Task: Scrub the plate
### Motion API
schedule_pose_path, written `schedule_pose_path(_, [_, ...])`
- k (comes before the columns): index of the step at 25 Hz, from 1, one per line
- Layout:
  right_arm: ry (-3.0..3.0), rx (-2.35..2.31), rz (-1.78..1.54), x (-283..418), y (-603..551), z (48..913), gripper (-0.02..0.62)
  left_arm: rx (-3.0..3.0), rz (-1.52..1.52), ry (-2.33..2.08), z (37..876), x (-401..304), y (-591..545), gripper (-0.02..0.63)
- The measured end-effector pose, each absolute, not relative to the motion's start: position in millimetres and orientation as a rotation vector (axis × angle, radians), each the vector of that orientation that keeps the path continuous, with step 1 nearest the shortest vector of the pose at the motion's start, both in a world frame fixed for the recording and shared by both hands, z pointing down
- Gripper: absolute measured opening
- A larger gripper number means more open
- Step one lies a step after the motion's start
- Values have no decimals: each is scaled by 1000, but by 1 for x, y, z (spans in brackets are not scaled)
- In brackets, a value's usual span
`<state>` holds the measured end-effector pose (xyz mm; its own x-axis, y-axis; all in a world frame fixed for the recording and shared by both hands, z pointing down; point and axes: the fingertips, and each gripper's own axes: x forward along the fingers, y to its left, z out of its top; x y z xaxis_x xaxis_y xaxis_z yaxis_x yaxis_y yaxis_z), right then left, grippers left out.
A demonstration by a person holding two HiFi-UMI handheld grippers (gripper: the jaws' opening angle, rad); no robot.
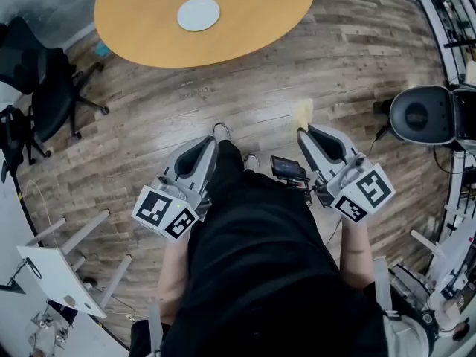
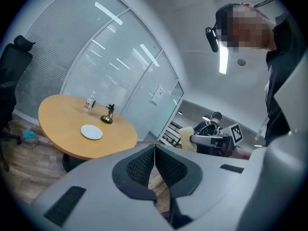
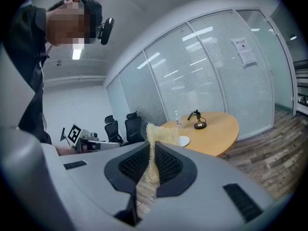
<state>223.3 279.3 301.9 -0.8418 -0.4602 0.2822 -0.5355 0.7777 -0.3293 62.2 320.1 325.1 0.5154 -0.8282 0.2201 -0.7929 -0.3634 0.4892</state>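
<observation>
Head view: the big round tan wooden table (image 1: 149, 21) sits far off. Nearer, the left gripper (image 1: 218, 132) is pressed together on nothing. The small round white plate (image 1: 198, 13) lies on the table, well apart from both grippers. The right gripper (image 1: 303, 131) pinches a pale yellow fuzzy sponge (image 1: 303, 112).

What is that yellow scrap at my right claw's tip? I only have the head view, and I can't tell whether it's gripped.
Observer: The right claw is shut on a yellow sponge, which sticks out past the tips.
Operator: And the left one?
Observer: The left claw is shut, with nothing between its pads.
Operator: Anything on the far side that my view cuts off?
Observer: Yes. Beyond the plate stand a clear bottle and a small dark ornament on a brass-coloured base.
</observation>
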Motion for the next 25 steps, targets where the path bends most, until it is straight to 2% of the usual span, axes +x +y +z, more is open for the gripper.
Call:
schedule_pose_path(13, [-2751, 946, 545, 157, 195, 286, 37, 2309, -72, -1197, 322, 3, 220, 12])
schedule_pose_path(25, [-2752, 848, 562, 134, 129, 295, 37, 2181, -123, -1210, 337, -12, 160, 13])
